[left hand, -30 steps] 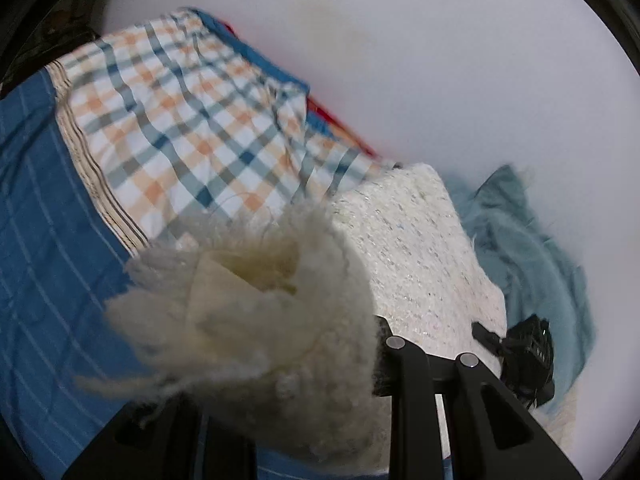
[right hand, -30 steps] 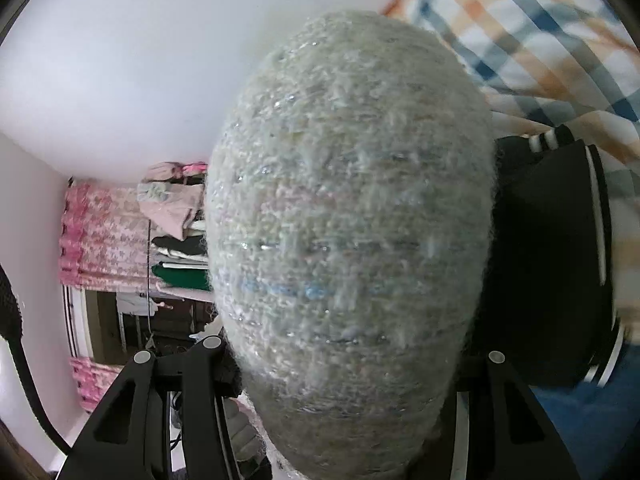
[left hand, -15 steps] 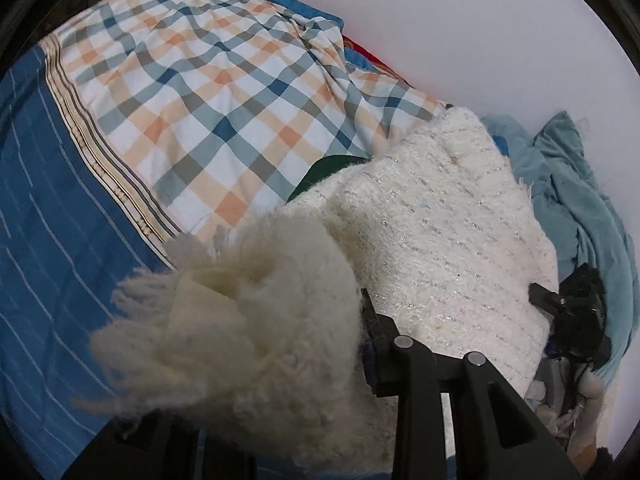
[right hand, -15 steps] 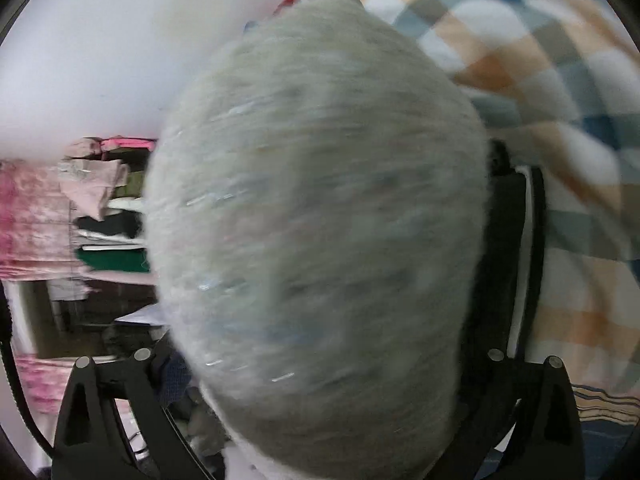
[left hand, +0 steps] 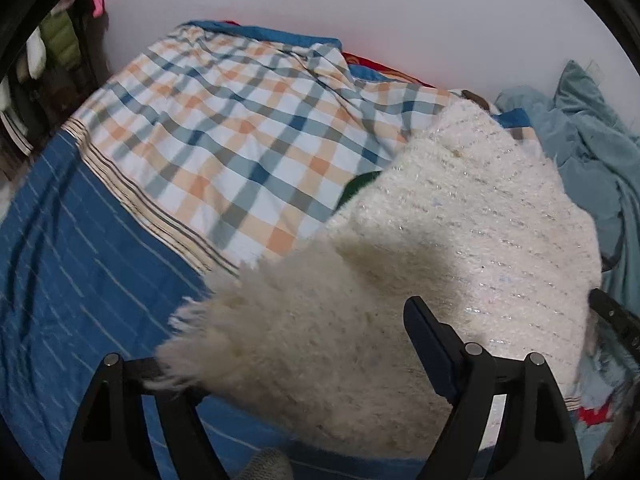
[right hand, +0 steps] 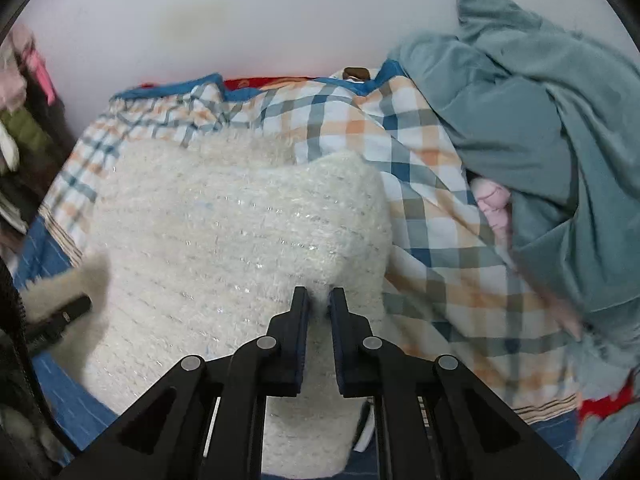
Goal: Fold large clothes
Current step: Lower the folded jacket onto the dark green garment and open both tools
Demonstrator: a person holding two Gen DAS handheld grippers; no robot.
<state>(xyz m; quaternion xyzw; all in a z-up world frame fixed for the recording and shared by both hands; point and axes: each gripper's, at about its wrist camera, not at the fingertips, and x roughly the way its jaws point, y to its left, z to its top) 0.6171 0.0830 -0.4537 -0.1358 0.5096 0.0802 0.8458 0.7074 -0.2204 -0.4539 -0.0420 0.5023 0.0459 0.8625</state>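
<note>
Two grippers: left gripper jaws wide, right gripper jaws nearly together over sweater.

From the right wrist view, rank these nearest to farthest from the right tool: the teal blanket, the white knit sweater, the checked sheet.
1. white knit sweater: at the right tool, a fold pinched between its pads.
2. checked sheet: under the sweater, spreading right.
3. teal blanket: heaped at the far right, by the wall.
</note>
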